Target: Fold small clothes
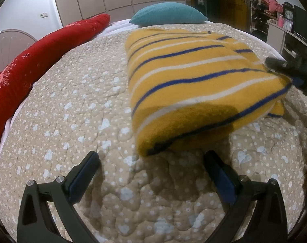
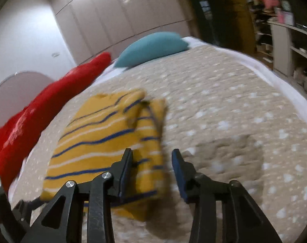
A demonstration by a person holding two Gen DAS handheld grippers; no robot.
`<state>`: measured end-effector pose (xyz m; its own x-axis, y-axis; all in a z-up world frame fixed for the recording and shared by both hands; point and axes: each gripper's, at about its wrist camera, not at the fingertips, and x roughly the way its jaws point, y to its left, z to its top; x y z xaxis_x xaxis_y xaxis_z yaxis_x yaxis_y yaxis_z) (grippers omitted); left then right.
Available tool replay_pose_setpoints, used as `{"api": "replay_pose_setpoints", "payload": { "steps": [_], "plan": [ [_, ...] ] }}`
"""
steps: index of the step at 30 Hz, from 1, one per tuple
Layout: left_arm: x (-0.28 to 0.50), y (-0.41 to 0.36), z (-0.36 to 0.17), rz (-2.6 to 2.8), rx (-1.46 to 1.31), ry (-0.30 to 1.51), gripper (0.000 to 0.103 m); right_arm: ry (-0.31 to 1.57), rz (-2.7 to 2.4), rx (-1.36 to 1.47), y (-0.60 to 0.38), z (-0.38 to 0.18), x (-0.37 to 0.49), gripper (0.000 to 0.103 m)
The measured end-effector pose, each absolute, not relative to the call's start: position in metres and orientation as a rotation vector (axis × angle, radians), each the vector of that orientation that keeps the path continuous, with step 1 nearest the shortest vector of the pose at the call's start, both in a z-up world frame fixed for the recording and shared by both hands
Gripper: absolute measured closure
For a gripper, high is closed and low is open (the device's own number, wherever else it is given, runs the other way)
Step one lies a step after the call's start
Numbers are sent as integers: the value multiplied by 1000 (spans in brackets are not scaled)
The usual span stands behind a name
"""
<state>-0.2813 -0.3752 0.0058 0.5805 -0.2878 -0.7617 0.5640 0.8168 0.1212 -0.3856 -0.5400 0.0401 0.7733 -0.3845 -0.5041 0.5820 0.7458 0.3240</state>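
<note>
both tongs gape apart: left tongs [image 1: 151,158] just short of the folded striped garment [image 1: 194,85], right tongs [image 2: 152,156] over its edge.

No text, label or number can be read anywhere.

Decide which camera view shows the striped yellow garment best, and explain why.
The left wrist view: the striped yellow garment fills the frame, folded, stripes and near edge fairly sharp. The right wrist view shows the whole garment but blurred, partly behind the right gripper fingers.
</note>
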Motion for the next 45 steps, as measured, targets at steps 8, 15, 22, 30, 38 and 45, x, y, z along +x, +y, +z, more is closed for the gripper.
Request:
{"api": "replay_pose_setpoints", "payload": {
  "steps": [8, 15, 22, 30, 38, 45],
  "plan": [
    [-282, -373, 6, -514, 366, 812, 0, 392, -455, 440, -522, 47, -381, 51],
    [-290, -332, 46, -691, 180, 822, 0, 430, -478, 602, -553, 31, -393, 47],
    [-218, -305, 68, -741, -37, 908, 0, 370, -378, 718, -568, 25, -402, 36],
    [-129, -345, 13, -904, -215, 1176, 0, 372, -262, 821, -582, 15, -392, 31],
    [-162, -395, 17, -949, -92, 1183, 34, 470, -193, 762, -564, 15, -355, 52],
    [-181, -365, 46, -931, -78, 1152, 60, 437, -134, 845, -552, 15, -375, 74]
  ]
}}
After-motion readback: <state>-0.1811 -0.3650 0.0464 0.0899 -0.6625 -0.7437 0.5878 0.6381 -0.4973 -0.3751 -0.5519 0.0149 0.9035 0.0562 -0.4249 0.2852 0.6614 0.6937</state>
